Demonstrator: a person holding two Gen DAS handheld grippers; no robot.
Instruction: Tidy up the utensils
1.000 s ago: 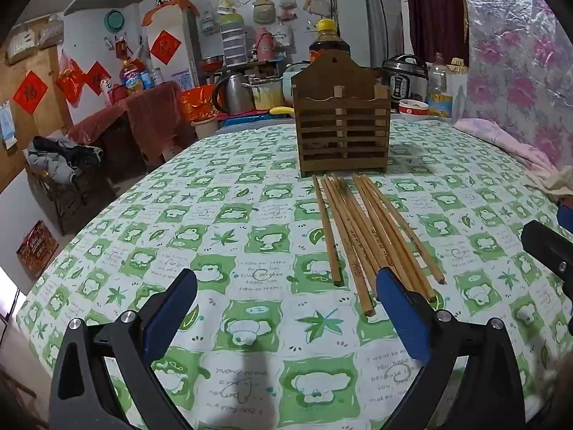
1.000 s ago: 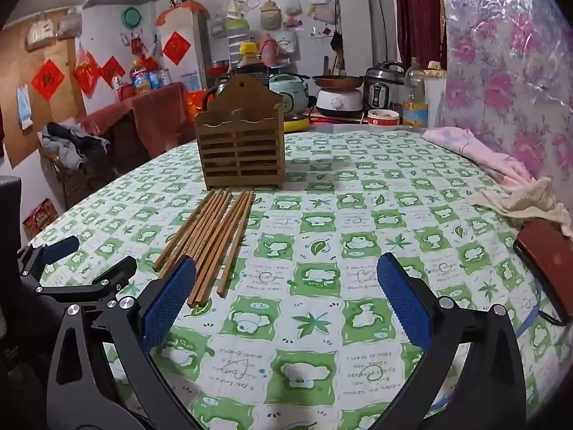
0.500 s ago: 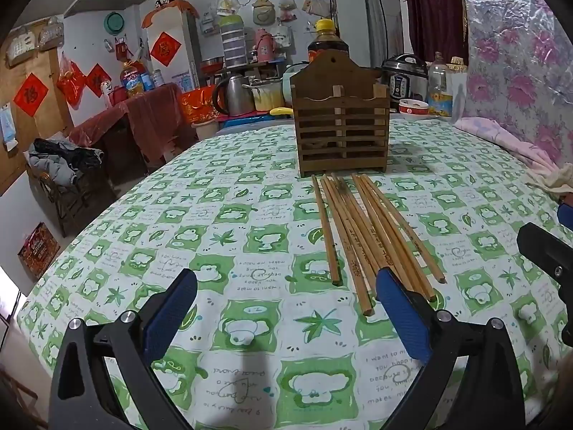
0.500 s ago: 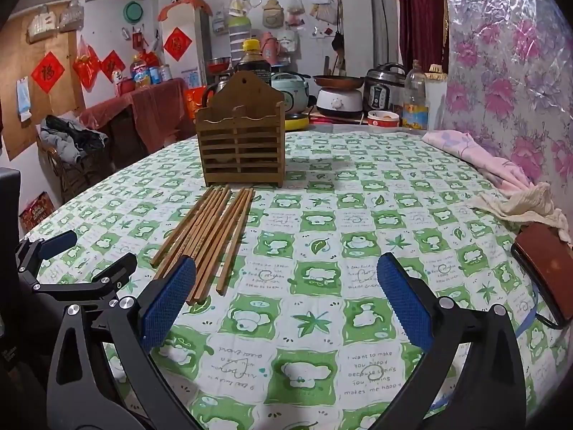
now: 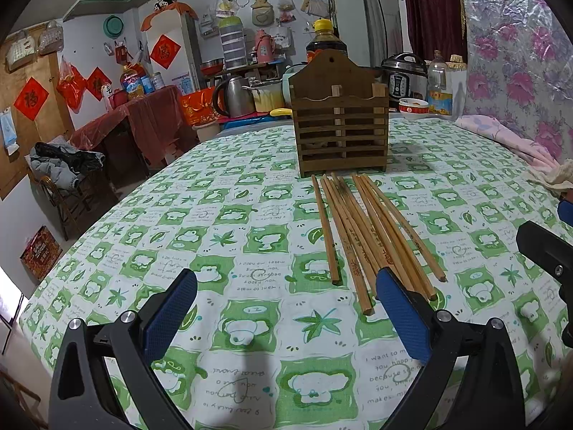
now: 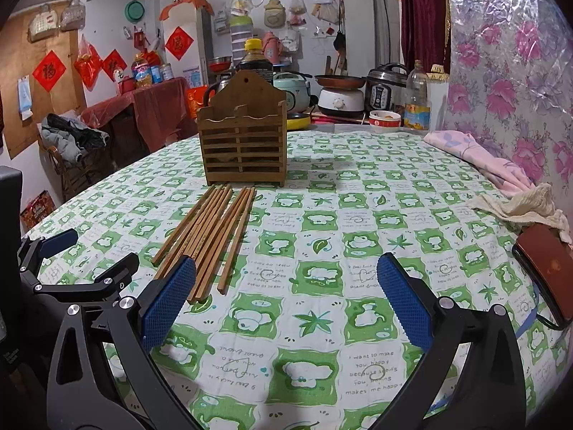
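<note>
Loosely fanned, the brown wooden chopsticks [image 5: 361, 229] lie before the slatted holder [image 5: 342, 129]; both grippers' fingers gape wide, empty.

Cluttered kitchen behind a round table

Red paper squares [image 5: 31, 98] hang on white walls; a red-draped side table [image 5: 143, 122] holds bottles, a chair [image 5: 61, 193] carries clothes, a dark red curtain [image 5: 429, 10] hangs beside floral sheeting [image 5: 515, 71], and appliances crowd a counter [image 6: 343, 114].
</note>
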